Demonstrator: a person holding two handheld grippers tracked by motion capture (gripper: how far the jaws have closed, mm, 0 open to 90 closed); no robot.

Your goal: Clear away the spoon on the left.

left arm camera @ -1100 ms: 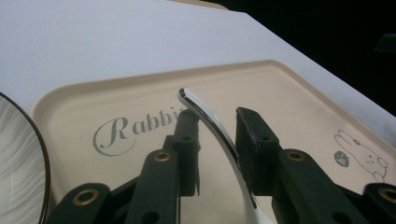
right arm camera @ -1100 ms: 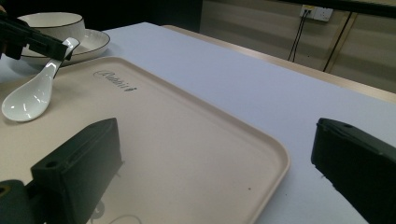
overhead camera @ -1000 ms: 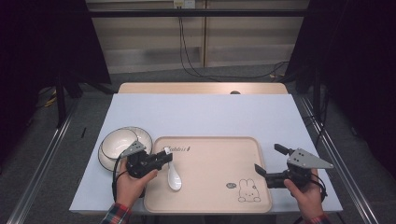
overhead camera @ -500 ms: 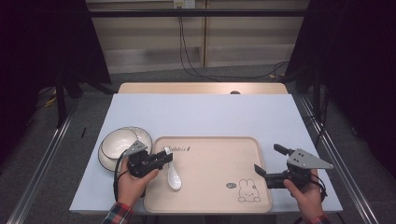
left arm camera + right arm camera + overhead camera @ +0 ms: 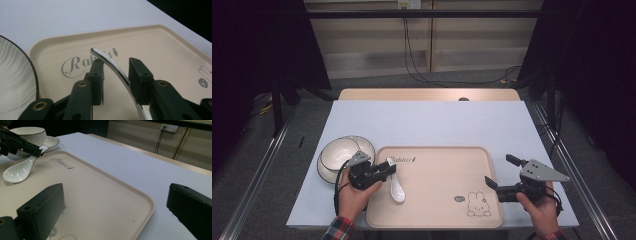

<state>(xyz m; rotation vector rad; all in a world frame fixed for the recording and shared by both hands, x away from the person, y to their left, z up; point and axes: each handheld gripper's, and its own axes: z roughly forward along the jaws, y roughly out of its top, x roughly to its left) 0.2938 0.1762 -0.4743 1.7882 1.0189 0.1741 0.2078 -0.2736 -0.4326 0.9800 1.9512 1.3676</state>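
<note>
Left gripper (image 5: 384, 171) fingers (image 5: 96, 75) straddle the spoon (image 5: 396, 185) handle with gaps either side, right gripper (image 5: 499, 171) fingers spread wide over the tray (image 5: 437, 200) corner; tray on table (image 5: 437, 120), bowl (image 5: 343, 152) just left, spoon lying in tray.

Tray (image 5: 437, 200) on table (image 5: 432, 122), between both claws. Left gripper (image 5: 388, 170) at tray's near-left corner; spoon (image 5: 396, 186) lies on tray, handle up between its jaws, scoop end nearer person. Bowl on plate (image 5: 343, 154) just left of that gripper, off tray. Right gripper (image 5: 501, 172) straddles tray's right edge, well apart from spoon.
</note>
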